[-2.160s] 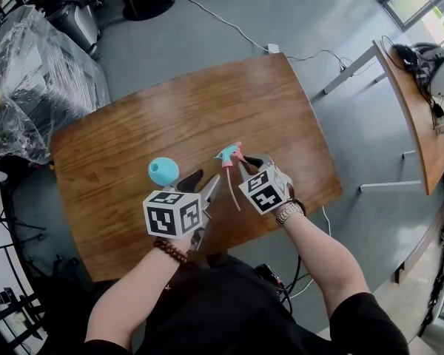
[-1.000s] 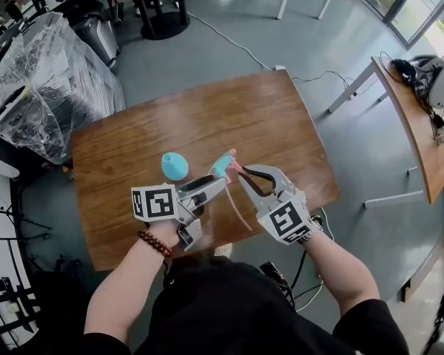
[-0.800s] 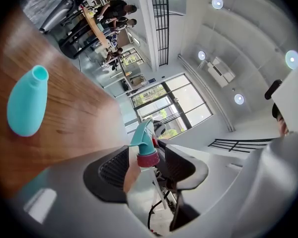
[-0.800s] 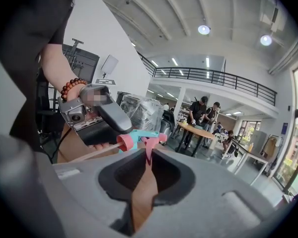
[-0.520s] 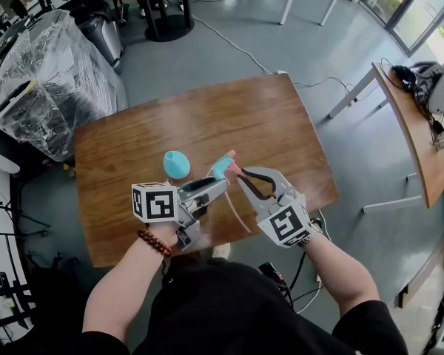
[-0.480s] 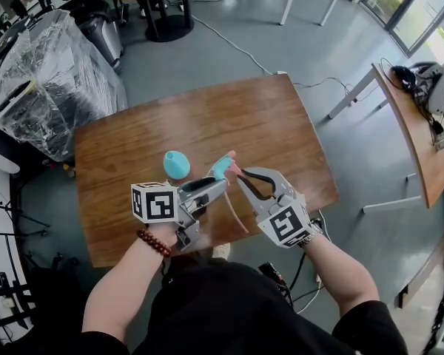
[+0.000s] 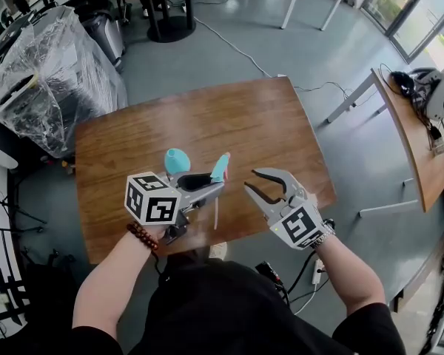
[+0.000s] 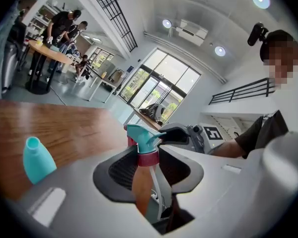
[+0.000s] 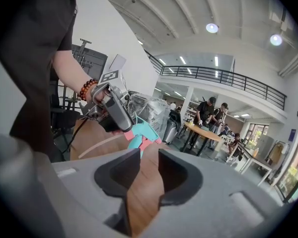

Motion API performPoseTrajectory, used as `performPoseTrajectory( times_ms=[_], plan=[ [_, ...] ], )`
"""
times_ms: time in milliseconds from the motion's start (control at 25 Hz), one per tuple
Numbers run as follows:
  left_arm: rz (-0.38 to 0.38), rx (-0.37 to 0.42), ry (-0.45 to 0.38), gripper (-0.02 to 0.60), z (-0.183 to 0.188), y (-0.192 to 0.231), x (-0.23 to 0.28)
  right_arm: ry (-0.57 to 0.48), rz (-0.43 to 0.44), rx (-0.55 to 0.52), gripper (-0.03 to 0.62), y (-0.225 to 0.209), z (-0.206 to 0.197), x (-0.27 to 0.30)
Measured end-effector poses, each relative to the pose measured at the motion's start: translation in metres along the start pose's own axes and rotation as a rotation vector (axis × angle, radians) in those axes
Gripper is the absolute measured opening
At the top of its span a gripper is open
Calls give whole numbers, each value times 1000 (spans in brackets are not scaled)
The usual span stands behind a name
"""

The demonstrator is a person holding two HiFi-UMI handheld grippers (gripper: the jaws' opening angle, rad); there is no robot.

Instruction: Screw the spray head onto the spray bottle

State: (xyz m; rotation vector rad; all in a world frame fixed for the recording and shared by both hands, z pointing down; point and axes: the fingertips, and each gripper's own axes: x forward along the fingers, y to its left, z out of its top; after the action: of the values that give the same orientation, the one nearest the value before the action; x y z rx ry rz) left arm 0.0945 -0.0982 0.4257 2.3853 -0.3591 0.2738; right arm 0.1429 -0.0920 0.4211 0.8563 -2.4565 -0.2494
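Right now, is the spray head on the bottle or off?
Off: the left gripper's jaws have just closed on the spray head; the teal bottle stands apart, neck bare.

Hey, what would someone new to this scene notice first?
A teal spray head with a pink collar sits gripped in the left gripper, whose jaws have just been closing on it, its thin tube hanging over the wooden table. Beside it the right gripper, jaws just opened, holds nothing; a teal bottle stands just beyond the left gripper.
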Motion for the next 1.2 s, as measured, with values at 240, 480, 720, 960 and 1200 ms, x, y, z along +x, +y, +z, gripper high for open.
performPoseTrajectory(
  times_ms=[240, 480, 720, 960, 1200],
  plan=[
    [39, 260, 120, 146, -4, -10, -11, 16, 76, -62, 109, 1, 20, -13],
    [248, 621, 161, 144, -7, -5, -14, 64, 250, 589, 170, -9, 33, -4],
    [388, 798, 166, 146, -14, -3, -7, 152, 422, 1155, 259, 9, 35, 15],
    [463, 967, 205, 146, -26, -5, 3, 220, 461, 1267, 259, 28, 30, 29],
    [508, 1131, 229, 144, -29, -10, 6, 212, 493, 1339, 256, 33, 26, 38]
  ],
)
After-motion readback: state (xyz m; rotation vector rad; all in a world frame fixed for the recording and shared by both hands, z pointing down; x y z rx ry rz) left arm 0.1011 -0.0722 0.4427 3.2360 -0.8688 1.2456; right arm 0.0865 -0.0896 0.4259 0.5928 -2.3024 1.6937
